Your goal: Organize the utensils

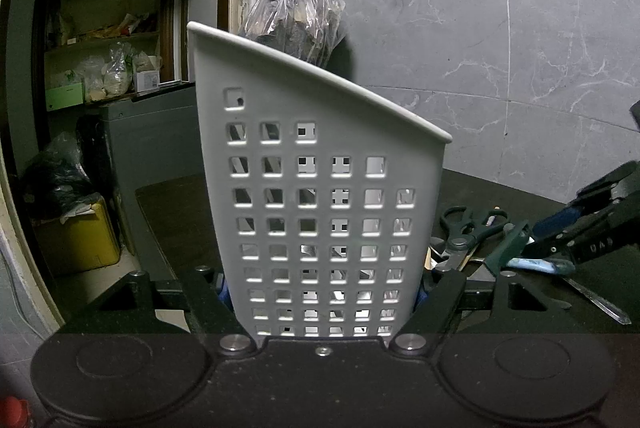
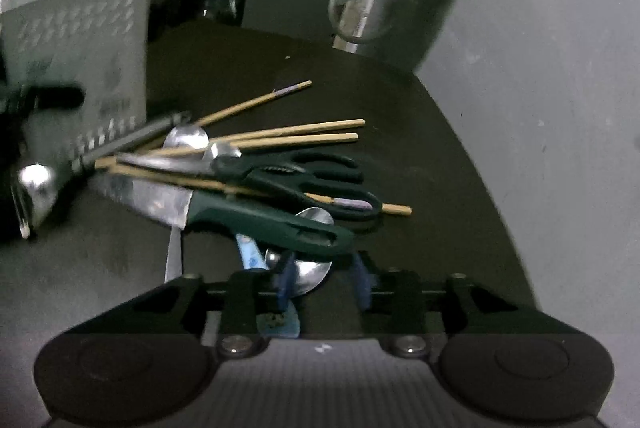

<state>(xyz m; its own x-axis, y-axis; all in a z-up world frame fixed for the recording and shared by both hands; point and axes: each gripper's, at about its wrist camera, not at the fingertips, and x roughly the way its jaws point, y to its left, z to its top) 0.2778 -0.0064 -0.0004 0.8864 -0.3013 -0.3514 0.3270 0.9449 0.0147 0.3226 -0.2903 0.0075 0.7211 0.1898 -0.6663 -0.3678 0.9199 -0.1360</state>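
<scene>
The left gripper (image 1: 322, 292) is clamped on the white perforated holder (image 1: 320, 148), one finger pressed to each side wall near its base. The right gripper (image 2: 323, 282) has its jaws apart. A spoon (image 2: 314, 270) lies between them, with the left pad against its bowl and the right pad clear of it, so nothing is gripped yet.

The holder stands upright on the dark table (image 2: 400, 100), long axis vertical, open mouth up and rim slanting. Just beside its base lies the pile of utensils: a green-handled knife (image 2: 264, 224), dark scissors (image 2: 304, 176), several chopsticks (image 2: 296, 130), another spoon (image 2: 188, 138) and a blue-handled piece (image 2: 250, 256).

The sorting looks barely begun. No handle rises above the holder's rim, and the right wrist view shows nothing in its mouth, though most of the inside is hidden. The whole pile seems still to be placed.

The pieces lie flat and roughly parallel, long axes running away from the holder. The knife's blade and the scissors' tips point toward the holder, their handles away from it. Each piece would need turning upright to go in.
</scene>
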